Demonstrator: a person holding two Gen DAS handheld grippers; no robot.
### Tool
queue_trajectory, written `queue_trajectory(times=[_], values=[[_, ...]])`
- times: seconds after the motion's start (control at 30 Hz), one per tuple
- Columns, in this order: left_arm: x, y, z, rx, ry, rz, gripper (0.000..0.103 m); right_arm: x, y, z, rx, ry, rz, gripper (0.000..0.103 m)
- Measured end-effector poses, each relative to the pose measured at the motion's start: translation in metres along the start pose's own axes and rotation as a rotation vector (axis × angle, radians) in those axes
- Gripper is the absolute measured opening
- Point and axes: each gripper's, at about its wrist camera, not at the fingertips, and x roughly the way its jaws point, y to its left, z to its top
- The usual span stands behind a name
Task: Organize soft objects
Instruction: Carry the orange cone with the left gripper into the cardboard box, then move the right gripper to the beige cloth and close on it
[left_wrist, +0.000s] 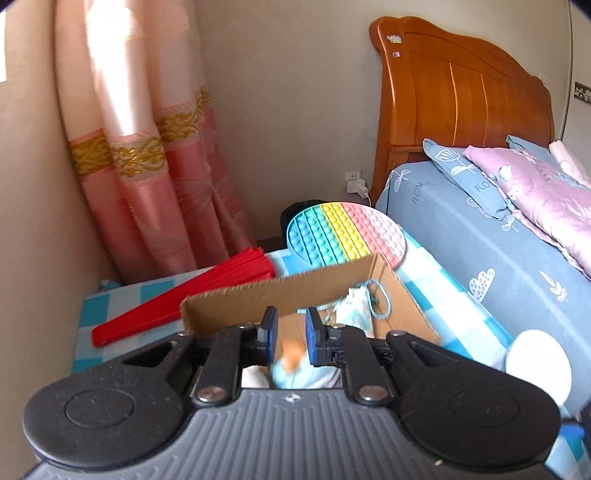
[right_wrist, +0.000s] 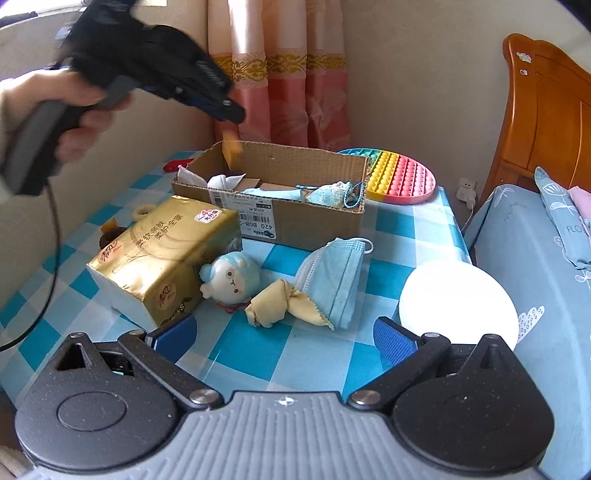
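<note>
An open cardboard box (right_wrist: 295, 218) stands on the blue checked table (right_wrist: 406, 229) and holds white tissue and a light blue drawstring pouch (right_wrist: 328, 194). My left gripper (right_wrist: 232, 114) hovers above the box's far left corner. An orange soft object (right_wrist: 232, 147) hangs just below it over the box; in the left wrist view it shows blurred (left_wrist: 291, 356) between the narrowly parted fingers (left_wrist: 269, 332). My right gripper (right_wrist: 284, 341) is open and empty, low over the table front. Before it lie a yellow cloth (right_wrist: 273, 306), a blue face mask (right_wrist: 332, 280) and a round blue-and-white plush toy (right_wrist: 231, 277).
A gold tissue pack (right_wrist: 162, 258) lies left of the toy. A rainbow pop-it mat (right_wrist: 402, 175) leans behind the box. A red folded fan (left_wrist: 184, 299) lies at the far left. A white round disc (right_wrist: 458, 302) sits at the table's right. A bed (right_wrist: 535, 258) adjoins the right.
</note>
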Motion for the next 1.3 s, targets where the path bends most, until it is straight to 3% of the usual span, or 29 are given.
queue_trajectory(times=[0.07, 0.13, 0.2, 0.27, 0.6, 1.03, 1.3], values=[[0.013, -0.002, 0.009, 0.001, 0.006, 0.000, 0.021, -0.001, -0.001, 0.000, 0.000, -0.004, -0.001, 0.103], [0.024, -0.002, 0.015, -0.003, 0.007, 0.009, 0.044, 0.000, -0.003, 0.001, 0.000, -0.005, -0.001, 0.103], [0.030, -0.002, 0.018, -0.009, 0.010, 0.011, 0.080, 0.000, -0.003, 0.001, 0.002, -0.004, -0.001, 0.103], [0.030, -0.002, 0.018, -0.013, -0.003, 0.030, 0.088, 0.000, -0.004, 0.001, -0.001, -0.002, 0.002, 0.103], [0.001, 0.004, 0.002, 0.004, -0.026, 0.085, 0.099, -0.001, 0.003, -0.001, -0.019, 0.004, -0.003, 0.103], [-0.060, 0.003, -0.071, 0.004, -0.047, 0.209, 0.102, 0.008, 0.013, -0.015, -0.027, 0.032, 0.009, 0.103], [-0.071, 0.021, -0.108, -0.173, 0.082, 0.173, 0.102, 0.015, 0.021, -0.015, -0.061, 0.045, 0.003, 0.103]])
